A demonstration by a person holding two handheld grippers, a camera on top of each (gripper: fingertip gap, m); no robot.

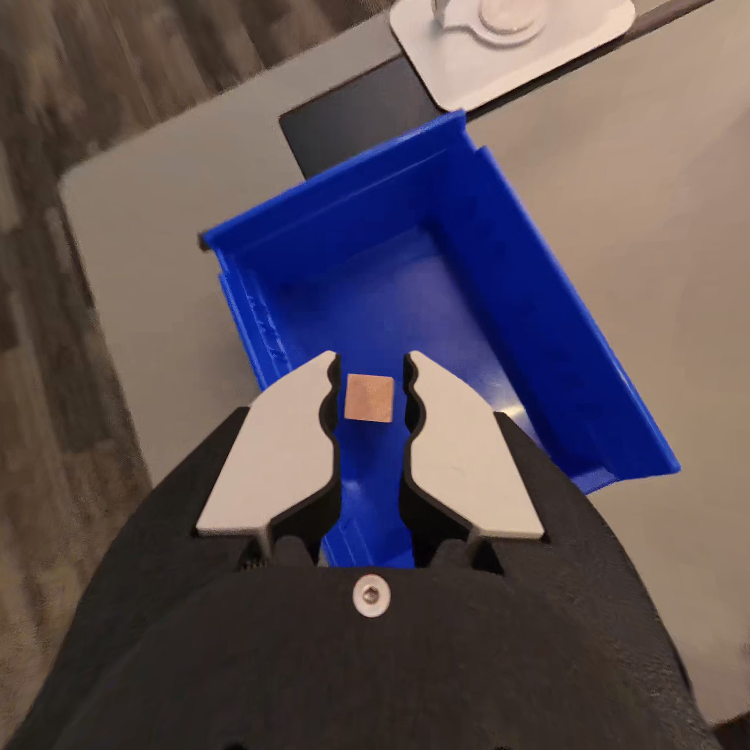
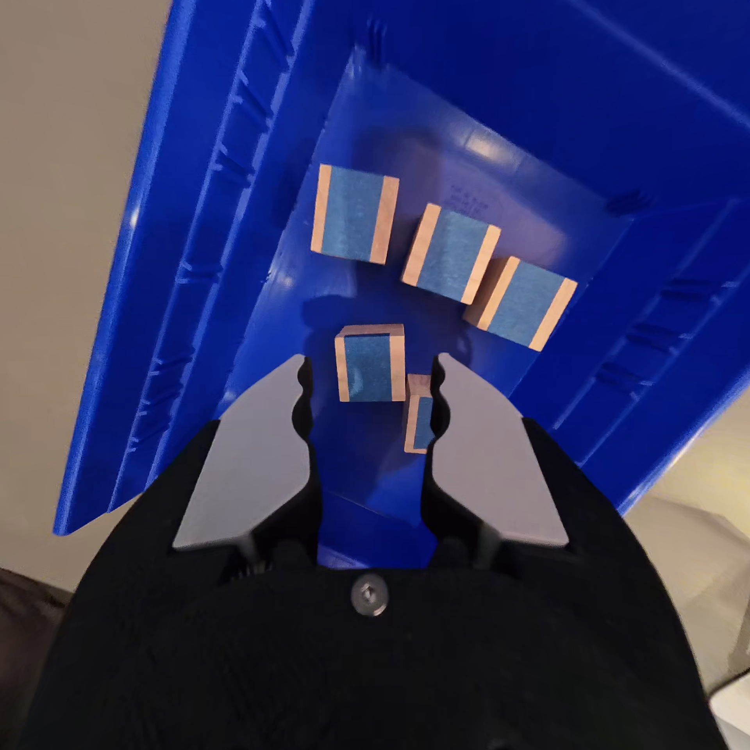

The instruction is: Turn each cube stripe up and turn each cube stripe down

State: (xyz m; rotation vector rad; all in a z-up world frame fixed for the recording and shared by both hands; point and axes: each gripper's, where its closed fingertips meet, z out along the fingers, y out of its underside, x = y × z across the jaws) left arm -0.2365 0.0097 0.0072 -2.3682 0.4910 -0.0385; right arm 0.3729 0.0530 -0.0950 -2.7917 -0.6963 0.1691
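Here, in the left wrist view, I have the left gripper (image 1: pixel 370 357) poised over a blue bin (image 1: pixel 527 308) that sits on the pale desk (image 1: pixel 162 227). Its jaws stand apart, and a single plain cube (image 1: pixel 369 397) shows in the gap between them, near the tips, with bin floor visible on either side of it; its upward face is bare wood. I cannot tell whether it rests on the bin floor or is higher. In the upper part of the frame a dark flat panel (image 1: pixel 357 130) lies behind the bin, and a white plate-like base (image 1: pixel 507 61) sits at the top right.

In the right wrist view, the right gripper (image 2: pixel 371 357) hangs over a second blue bin (image 2: pixel 211 243), jaws apart and holding nothing. Five cubes lie on that bin's floor. Three striped cubes (image 2: pixel 450 253) sit in a loose row across the centre, blue stripe facing up. The nearest cube (image 2: pixel 371 363) lies in the gap between the jaw tips, a blue stripe on the face towards me. The fifth cube (image 2: pixel 418 414) is lower right of it, partly hidden by the right-hand finger.
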